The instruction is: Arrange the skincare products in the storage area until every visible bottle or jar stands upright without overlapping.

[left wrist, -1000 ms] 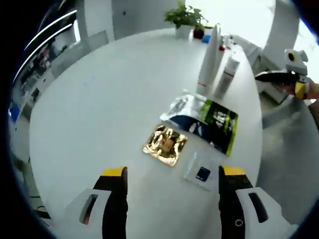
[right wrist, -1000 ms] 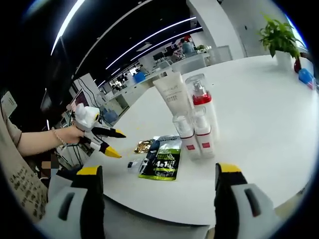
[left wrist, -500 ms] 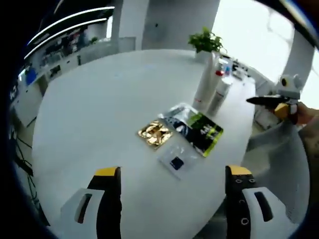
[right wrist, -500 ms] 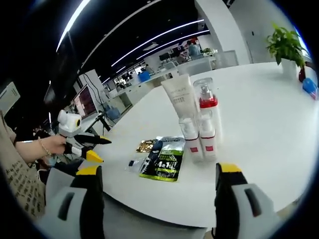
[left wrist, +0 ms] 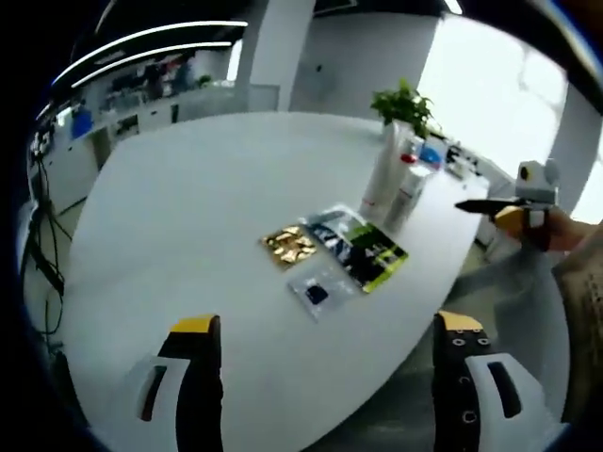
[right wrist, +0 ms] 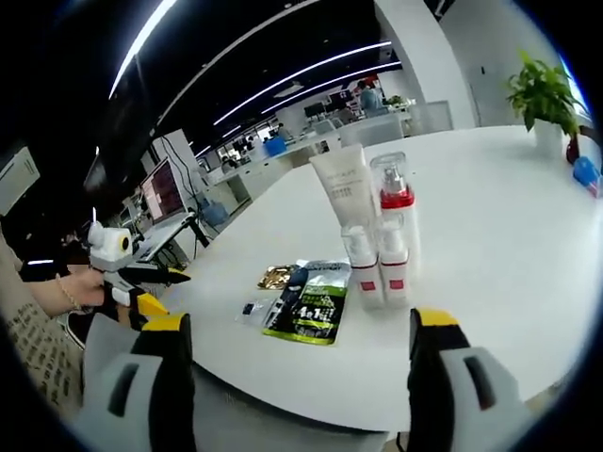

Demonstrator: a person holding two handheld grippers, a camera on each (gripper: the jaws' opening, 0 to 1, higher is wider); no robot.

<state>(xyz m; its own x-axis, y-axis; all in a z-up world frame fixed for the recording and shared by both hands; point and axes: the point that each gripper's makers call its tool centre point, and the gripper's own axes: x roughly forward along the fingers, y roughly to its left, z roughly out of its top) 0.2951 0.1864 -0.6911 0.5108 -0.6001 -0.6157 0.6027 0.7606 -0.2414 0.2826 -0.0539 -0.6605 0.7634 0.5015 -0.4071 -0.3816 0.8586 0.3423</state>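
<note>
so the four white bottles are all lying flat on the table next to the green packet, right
Not quite: the four white bottles are standing upright, not lying flat. The right gripper view shows them in a tight cluster on the white table, next to the green packet, which itself lies flat.

Round white worktop (left wrist: 188, 217) in an open-plan office. Potted plant (left wrist: 403, 99) at its far edge, 1 o'clock in the left gripper view. Bright window (left wrist: 499, 94) behind it. White column (left wrist: 273, 42) at 12 o'clock. Dark ceiling with linear light strips (right wrist: 283, 75); desks with monitors (right wrist: 162, 193) at 9 o'clock in the right gripper view.
</note>
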